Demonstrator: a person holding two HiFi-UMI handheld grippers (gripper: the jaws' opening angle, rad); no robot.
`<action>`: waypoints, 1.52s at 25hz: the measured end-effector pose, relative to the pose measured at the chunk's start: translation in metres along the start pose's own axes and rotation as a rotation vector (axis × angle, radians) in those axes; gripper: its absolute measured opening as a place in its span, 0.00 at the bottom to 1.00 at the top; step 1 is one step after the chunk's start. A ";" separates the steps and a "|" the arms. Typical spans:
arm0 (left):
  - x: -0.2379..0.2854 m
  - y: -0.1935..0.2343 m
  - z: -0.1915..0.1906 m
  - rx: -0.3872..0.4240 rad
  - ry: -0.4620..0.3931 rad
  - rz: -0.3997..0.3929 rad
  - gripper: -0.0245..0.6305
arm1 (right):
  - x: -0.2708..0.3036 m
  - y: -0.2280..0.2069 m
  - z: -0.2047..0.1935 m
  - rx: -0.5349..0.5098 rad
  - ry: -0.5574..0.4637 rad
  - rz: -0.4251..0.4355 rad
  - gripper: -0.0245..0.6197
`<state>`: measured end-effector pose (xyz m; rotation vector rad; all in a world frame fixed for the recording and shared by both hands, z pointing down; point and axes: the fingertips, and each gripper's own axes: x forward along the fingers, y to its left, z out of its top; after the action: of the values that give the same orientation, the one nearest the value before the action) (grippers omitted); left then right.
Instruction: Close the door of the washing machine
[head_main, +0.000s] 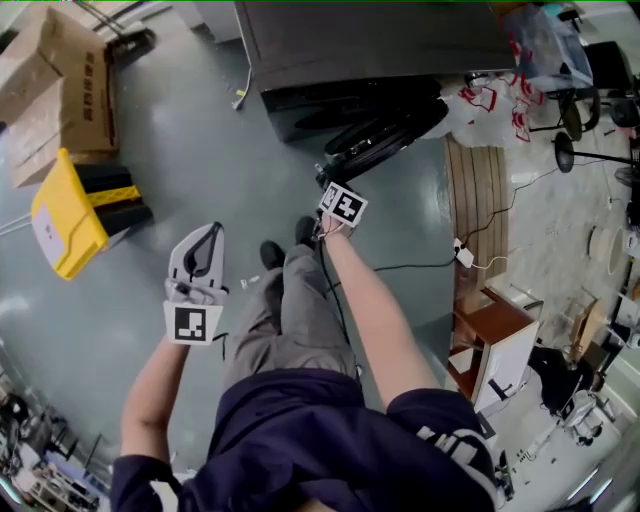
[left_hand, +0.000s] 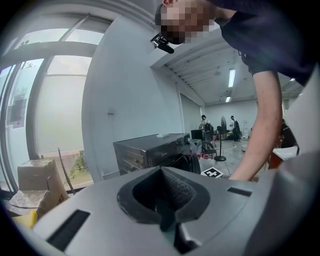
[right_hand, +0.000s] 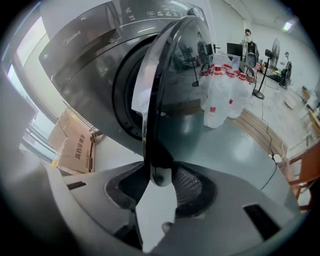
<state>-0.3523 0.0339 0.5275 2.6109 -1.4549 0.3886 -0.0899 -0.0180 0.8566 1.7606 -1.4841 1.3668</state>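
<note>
Right gripper view: door (right_hand: 170, 90) stands ajar off the washing machine (right_hand: 90, 65) front. Its rim sits between your right tongs (right_hand: 160, 186), which are parted, not clamping. Left tongs (left_hand: 167, 202) clenched, empty, away from the machine. Step: swinging shut. Next, probably push the rim machine-ward until it latches.

**One brand legible, the rest too small**

In the right gripper view the washer (right_hand: 95, 65) carries the brand "Midea" in pale letters on its upper left front. The white symbols along its control panel are too small to read. A box (right_hand: 77, 147) beside it bears reddish Chinese characters, not clear enough to read. The left cube (head_main: 191, 323) and right cube (head_main: 343, 205) show black-and-white square codes without letters.
</note>
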 end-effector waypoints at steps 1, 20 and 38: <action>0.001 0.003 0.001 0.003 -0.003 0.009 0.07 | 0.003 0.006 0.001 0.006 0.003 0.008 0.28; 0.032 0.037 0.016 0.004 0.069 0.176 0.07 | 0.044 0.066 0.054 0.113 0.026 0.033 0.30; 0.028 0.083 0.007 -0.003 0.092 0.139 0.07 | 0.064 0.100 0.082 0.172 0.000 0.009 0.31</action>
<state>-0.4078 -0.0345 0.5273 2.4616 -1.6083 0.5144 -0.1542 -0.1471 0.8560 1.8585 -1.4125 1.5397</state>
